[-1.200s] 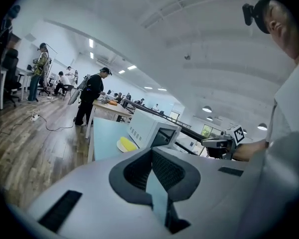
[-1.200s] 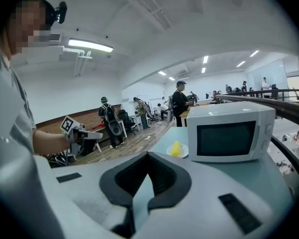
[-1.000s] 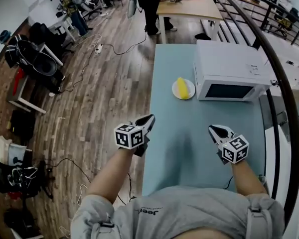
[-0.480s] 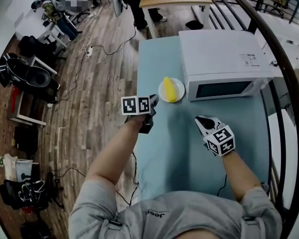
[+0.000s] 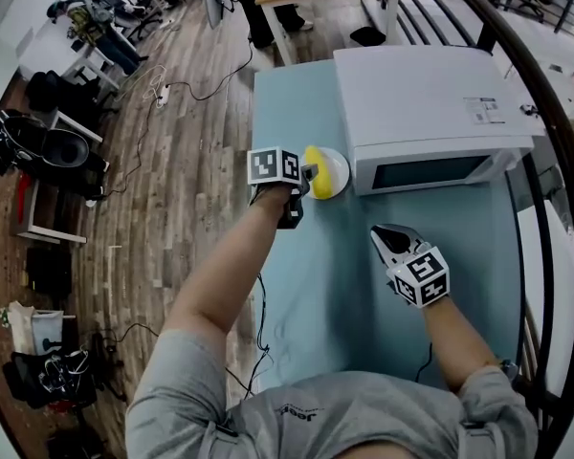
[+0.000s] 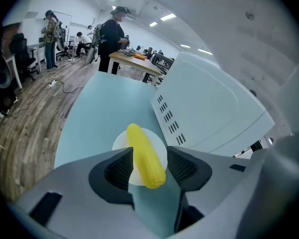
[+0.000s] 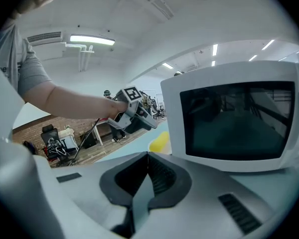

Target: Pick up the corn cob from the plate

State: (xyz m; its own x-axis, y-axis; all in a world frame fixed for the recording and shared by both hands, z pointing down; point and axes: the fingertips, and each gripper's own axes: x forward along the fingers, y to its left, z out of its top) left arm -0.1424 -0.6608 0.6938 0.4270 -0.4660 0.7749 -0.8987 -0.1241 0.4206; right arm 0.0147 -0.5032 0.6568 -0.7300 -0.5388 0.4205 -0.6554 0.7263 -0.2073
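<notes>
Out to the left of the white, boxy microwave (image 5: 430,103), past the bench edge, lies a floor (image 5: 172,161) of brown wooden planks with cables trailing across it. The bench (image 5: 335,285) itself has a smooth, matt, pale blue-green top. The left tongs (image 5: 306,174), grey moulded plastic with ribbed dark pads and a cube of black-and-white square markers, are pitched down at the microwave's front left corner. Their jaws stand apart and have just been opening. In the left gripper view the near end of the corn cob (image 6: 145,156) shows in the gap between them, and neither pad is clamped on it. The cob is a yellow, tapered cylinder with a finely pebbled skin. It lies lengthwise on a small round white plate (image 5: 339,172), which sits on the bench just beside the microwave's left front corner, below its slotted side vents. The microwave has a flat, plain top and a dark glossy door window facing the person. In front of that door, well clear of it, the right tongs (image 5: 380,234) hover over bare bench with their jaws closed together and nothing between them.
</notes>
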